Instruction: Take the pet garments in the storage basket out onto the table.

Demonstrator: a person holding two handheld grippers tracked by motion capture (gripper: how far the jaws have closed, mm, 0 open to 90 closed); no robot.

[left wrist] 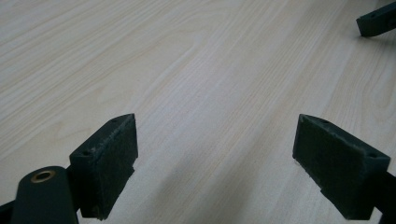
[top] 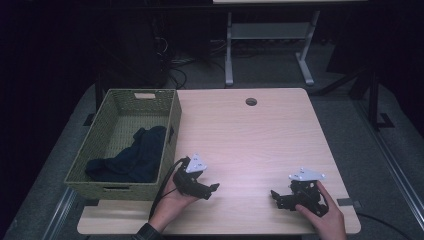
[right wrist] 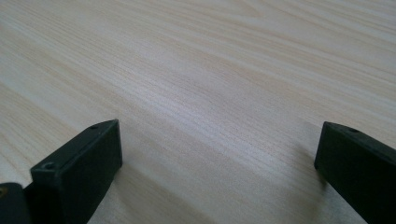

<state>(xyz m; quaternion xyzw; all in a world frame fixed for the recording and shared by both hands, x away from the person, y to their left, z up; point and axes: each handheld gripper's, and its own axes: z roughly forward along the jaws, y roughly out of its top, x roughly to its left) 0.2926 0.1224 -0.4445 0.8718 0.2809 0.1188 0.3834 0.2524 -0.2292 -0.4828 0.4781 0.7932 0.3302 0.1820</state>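
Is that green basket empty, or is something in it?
Not empty. The basket holds a dark blue cloth, crumpled in a heap on its floor, toward the near end.

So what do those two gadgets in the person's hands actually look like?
Both are black two-jaw tools. The left gripper trails a black cable; the right gripper matches it. Each carries a pale grey three-cornered plate on top. The flat rectangular pads are dark. A dark sleeve covers the left wrist.

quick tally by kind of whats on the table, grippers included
woven basket: 1
dark blue cloth, lying in the basket: 1
grippers, left gripper and right gripper, both open: 2
total: 4
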